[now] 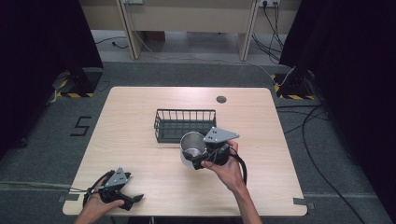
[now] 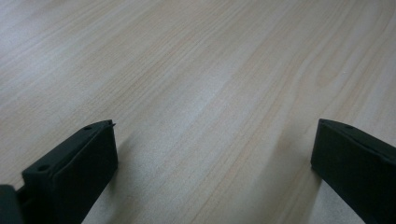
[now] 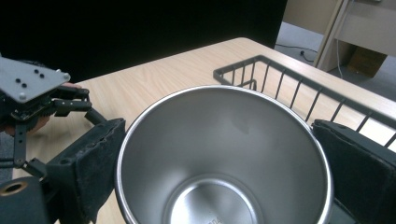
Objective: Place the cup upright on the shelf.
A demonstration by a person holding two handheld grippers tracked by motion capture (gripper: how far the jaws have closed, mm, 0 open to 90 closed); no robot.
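The right gripper (image 3: 219, 177) clamps a shiny steel cup (image 3: 224, 158) between its pads (plain polished metal; a faint stamp inside its base is unreadable), with the wire basket (image 3: 289, 88) just beyond. The left gripper (image 2: 212, 154) stands open over bare table (image 2: 196, 70).

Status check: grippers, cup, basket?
Right gripper shut on steel cup, carried just short of wire basket. Left gripper open, idle at table near edge. Nothing blocking the basket.
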